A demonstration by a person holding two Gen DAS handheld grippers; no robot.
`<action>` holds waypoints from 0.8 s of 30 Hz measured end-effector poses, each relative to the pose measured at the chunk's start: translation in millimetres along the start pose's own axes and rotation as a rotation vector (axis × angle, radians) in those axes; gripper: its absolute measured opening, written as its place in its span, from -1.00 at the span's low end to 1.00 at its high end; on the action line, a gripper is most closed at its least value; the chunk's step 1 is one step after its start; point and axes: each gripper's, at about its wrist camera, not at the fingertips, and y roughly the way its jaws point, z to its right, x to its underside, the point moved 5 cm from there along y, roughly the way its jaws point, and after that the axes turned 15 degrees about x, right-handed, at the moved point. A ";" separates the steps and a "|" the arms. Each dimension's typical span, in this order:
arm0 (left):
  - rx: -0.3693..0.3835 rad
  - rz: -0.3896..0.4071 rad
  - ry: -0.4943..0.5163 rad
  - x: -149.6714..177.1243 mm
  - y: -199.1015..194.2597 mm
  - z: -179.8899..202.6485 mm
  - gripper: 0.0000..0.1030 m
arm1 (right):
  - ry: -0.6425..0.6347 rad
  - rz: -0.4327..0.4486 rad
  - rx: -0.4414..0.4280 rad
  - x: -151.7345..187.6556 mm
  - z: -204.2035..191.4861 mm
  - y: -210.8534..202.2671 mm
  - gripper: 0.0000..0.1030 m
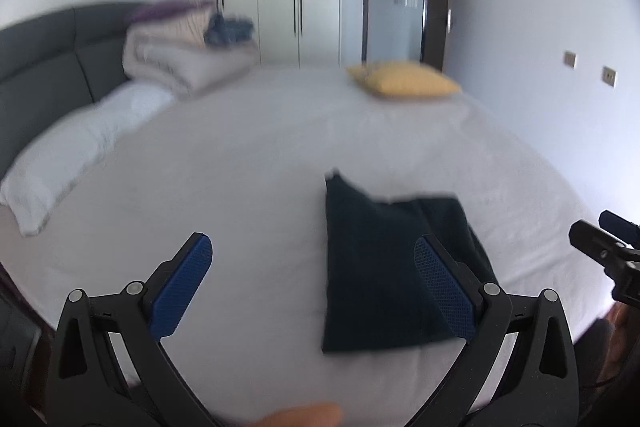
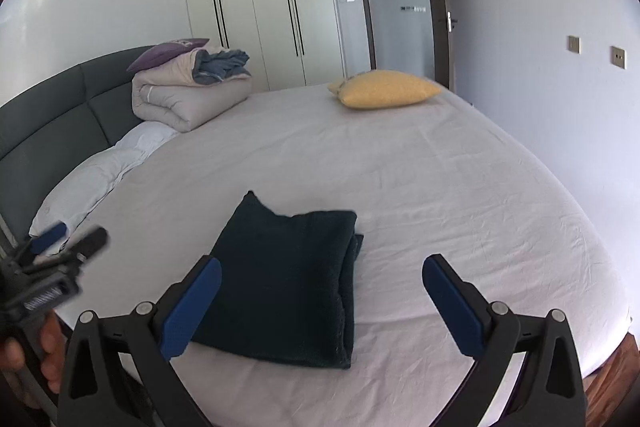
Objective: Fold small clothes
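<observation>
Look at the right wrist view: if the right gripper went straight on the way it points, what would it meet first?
Probably the bed sheet, just beyond the folded dark cloth. The right gripper is open and empty, angled down; the cloth lies mostly under its left finger, so it might clip the cloth's far edge first. Depth is unclear.

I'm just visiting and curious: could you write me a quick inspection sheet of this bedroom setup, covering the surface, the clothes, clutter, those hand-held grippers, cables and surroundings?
Surface: bed with a pale, lightly creased sheet.
Job's things: dark garment, folded flat, near the front edge.
Clutter: yellow pillow; folded duvet with bundled clothes on top; white pillow.
Grippers: left hand-held gripper open, empty; right hand-held gripper open, empty; both above the garment, not touching.
Cables: nothing seen.
Surroundings: wardrobe, open door, grey headboard, wall sockets.
</observation>
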 end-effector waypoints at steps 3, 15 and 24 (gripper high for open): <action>-0.003 -0.055 -0.045 7.4 13.4 -5.1 1.00 | 0.012 -0.105 0.000 6.9 1.3 5.2 1.00; 0.022 -0.147 -0.067 28.8 40.6 2.1 1.00 | -0.003 -0.188 0.019 31.3 -1.5 17.8 1.00; 0.017 -0.166 -0.073 33.7 48.6 -2.1 1.00 | -0.024 -0.205 0.016 35.8 -5.7 22.0 1.00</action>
